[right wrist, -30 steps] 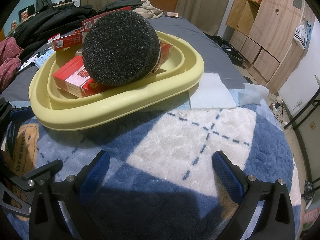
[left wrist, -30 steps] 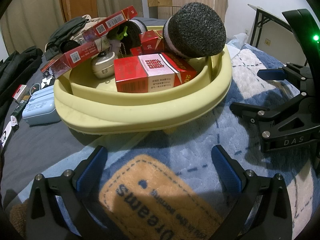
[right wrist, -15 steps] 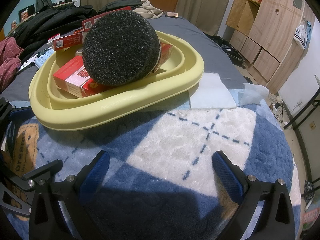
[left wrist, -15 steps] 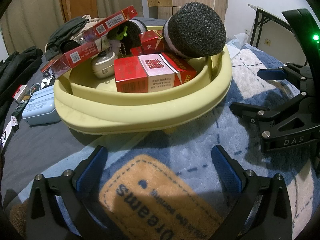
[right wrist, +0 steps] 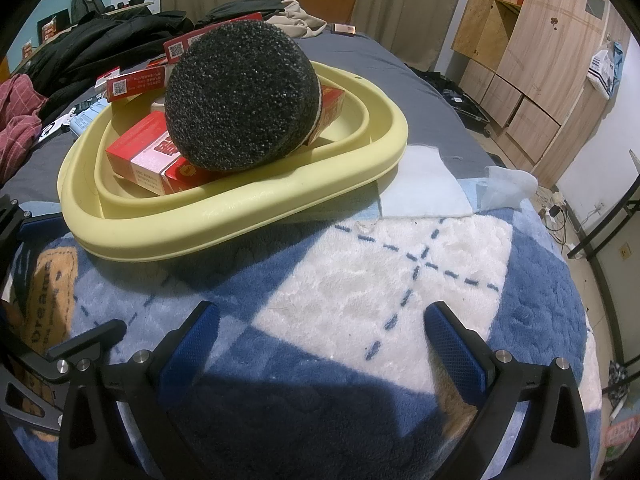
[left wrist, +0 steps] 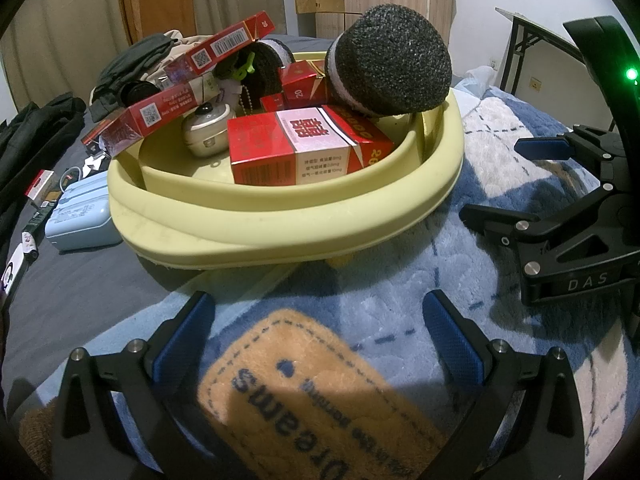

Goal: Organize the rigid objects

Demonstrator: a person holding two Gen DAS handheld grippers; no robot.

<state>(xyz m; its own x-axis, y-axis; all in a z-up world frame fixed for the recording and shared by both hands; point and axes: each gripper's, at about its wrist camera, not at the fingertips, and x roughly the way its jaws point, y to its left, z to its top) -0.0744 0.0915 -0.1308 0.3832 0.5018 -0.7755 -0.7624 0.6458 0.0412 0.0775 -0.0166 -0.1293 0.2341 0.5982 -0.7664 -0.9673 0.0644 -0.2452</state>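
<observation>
A pale yellow basin (left wrist: 288,220) sits on a blue and white blanket (left wrist: 360,300). It holds several red boxes (left wrist: 296,148), a round black foam piece (left wrist: 392,60), a second dark foam piece (left wrist: 268,64) and a small cream case (left wrist: 208,128). In the right wrist view the basin (right wrist: 248,216) and the black foam piece (right wrist: 240,96) lie ahead to the left. My left gripper (left wrist: 320,340) is open and empty, just short of the basin. My right gripper (right wrist: 320,340) is open and empty over the blanket (right wrist: 380,280); it also shows in the left wrist view (left wrist: 500,180).
A light blue case (left wrist: 80,216) and small items lie left of the basin on the grey sheet. Dark clothes (right wrist: 100,48) are piled at the far left. A white cloth (right wrist: 424,184) lies right of the basin. Wooden cabinets (right wrist: 540,60) stand at the right.
</observation>
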